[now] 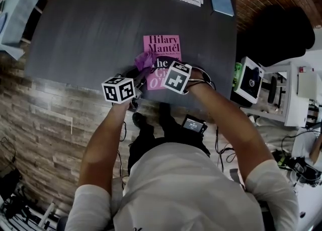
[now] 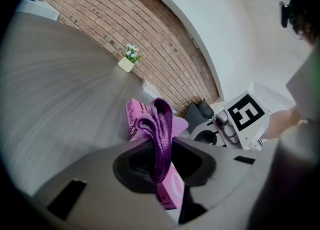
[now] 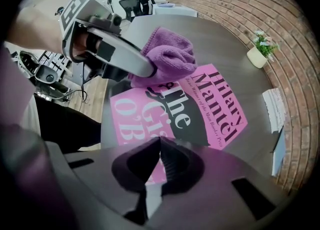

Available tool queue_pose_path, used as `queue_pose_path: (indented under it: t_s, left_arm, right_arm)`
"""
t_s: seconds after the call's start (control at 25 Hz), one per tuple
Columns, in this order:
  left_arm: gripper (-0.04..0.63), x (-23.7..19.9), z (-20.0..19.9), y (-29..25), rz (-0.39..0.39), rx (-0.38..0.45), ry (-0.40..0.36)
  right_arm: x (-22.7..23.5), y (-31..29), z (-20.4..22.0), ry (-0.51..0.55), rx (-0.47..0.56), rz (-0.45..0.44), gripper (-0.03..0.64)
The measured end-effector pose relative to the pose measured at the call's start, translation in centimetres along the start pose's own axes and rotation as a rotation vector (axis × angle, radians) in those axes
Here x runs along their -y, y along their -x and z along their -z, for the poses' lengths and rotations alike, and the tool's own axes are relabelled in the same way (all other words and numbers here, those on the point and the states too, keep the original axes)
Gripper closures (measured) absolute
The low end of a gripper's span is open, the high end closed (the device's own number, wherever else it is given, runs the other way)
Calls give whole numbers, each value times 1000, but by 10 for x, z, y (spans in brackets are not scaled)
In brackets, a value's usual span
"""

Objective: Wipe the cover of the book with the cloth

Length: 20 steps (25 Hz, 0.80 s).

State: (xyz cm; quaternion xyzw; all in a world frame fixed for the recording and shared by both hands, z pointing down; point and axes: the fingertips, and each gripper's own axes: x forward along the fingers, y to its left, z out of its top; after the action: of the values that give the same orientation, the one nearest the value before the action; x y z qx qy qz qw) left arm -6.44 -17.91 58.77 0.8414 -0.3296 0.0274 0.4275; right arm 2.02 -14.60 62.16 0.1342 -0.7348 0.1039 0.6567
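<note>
**Operator:** Location of the book (image 3: 200,103)?

**Technician:** It lies flat, cover up, on the dark table (image 1: 100,23), close to the near edge. It is a thin pink paperback with a glossy cover, black lettering and a dark oval patch.

**Operator:** Handling properties?

**Technician:** Judged light and flexible. The smooth cover on a smooth tabletop will probably slide under sideways pressure, so the book needs pinning from above. Press on a flat area of the cover, not on an edge, which could curl or crease.

**Operator:** And the cloth (image 2: 161,124)?

**Technician:** Purple, soft and fuzzy, like microfibre, and bunched into folds. It is limp, so it only wipes where the tool pushes it. Take hold of a gathered fold, leaving a loose pad ahead of the tips.

**Operator:** State of the left gripper (image 2: 160,161)?

**Technician:** Its jaws are part-closed and clamp a fold of the cloth. The free end appears to rest on the cover by the book's left edge.

**Operator:** Right gripper (image 3: 160,144)?

**Technician:** The jaws are fully together with nothing between them. It points straight down over the near part of the cover. Whether the tips press on the cover cannot be confirmed.
</note>
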Motion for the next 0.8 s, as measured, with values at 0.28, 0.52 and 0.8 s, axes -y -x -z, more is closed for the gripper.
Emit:
queue_pose_path:
  t_s: [0.28,0.52,0.8]
  left_arm:
    - [511,7,15,9,5,9,25]
    - [511,12,25,16,14,14,46]
    - [511,18,37,25,28,22,77]
  right_arm:
    - [1,-1,0,-5,-2,10,606]
    - [2,-1,0,-14,-8,20,606]
    - [2,-1,1,-32,-11,31,607]
